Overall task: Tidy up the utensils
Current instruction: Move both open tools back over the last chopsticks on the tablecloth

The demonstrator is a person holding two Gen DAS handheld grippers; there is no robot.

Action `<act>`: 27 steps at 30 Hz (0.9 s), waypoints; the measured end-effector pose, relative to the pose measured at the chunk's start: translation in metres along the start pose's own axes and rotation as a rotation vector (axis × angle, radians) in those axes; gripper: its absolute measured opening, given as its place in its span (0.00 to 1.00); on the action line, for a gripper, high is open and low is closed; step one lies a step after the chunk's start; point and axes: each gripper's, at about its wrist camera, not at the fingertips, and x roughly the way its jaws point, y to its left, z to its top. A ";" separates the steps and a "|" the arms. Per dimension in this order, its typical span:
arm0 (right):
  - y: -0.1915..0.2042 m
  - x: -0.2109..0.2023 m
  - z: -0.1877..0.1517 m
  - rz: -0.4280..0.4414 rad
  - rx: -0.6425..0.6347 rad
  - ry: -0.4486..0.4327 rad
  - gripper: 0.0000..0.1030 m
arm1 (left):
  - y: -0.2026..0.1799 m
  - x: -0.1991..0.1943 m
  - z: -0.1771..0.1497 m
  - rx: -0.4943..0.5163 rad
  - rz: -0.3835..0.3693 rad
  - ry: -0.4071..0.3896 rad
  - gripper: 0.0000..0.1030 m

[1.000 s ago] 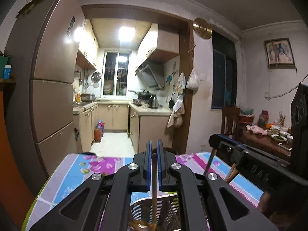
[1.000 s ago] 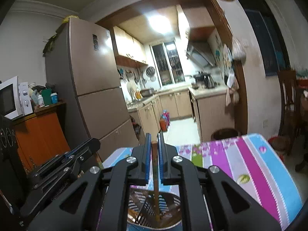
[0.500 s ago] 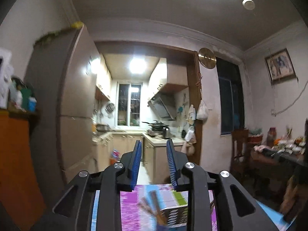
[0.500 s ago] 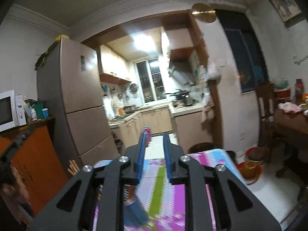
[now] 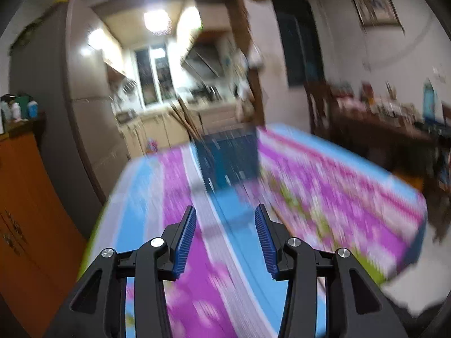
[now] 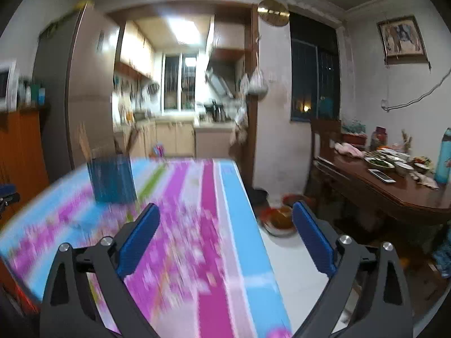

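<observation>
A blue utensil holder stands on the striped tablecloth, with brown chopsticks sticking up out of it. My left gripper is open and empty, low over the cloth, well short of the holder. In the right wrist view the same holder stands at the far left of the table with chopsticks in it. My right gripper is wide open and empty, over the table's right part. Both views are motion-blurred.
A fridge and an orange cabinet stand to the left. A dark wooden dining table with dishes and a blue bottle stands at the right. Bowls sit on the floor past the table's right edge.
Both grippers were shut on chopsticks over the holder. They opened, let the chopsticks go into the holder, and pulled back and down toward the near side of the table.
</observation>
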 end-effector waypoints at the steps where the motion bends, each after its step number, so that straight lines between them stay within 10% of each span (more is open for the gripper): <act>1: 0.001 -0.007 -0.016 -0.016 -0.019 0.016 0.91 | -0.006 0.001 -0.008 0.007 -0.013 0.017 0.44; 6: 0.022 -0.023 -0.068 0.056 -0.047 0.078 0.91 | -0.048 -0.003 -0.045 0.013 -0.099 0.082 0.44; 19: 0.078 0.003 -0.131 0.270 -0.017 0.223 0.36 | -0.111 0.024 -0.083 0.064 -0.114 0.136 0.43; 27: 0.082 0.006 -0.137 0.259 -0.032 0.209 0.36 | -0.105 0.032 -0.084 0.012 -0.103 0.113 0.39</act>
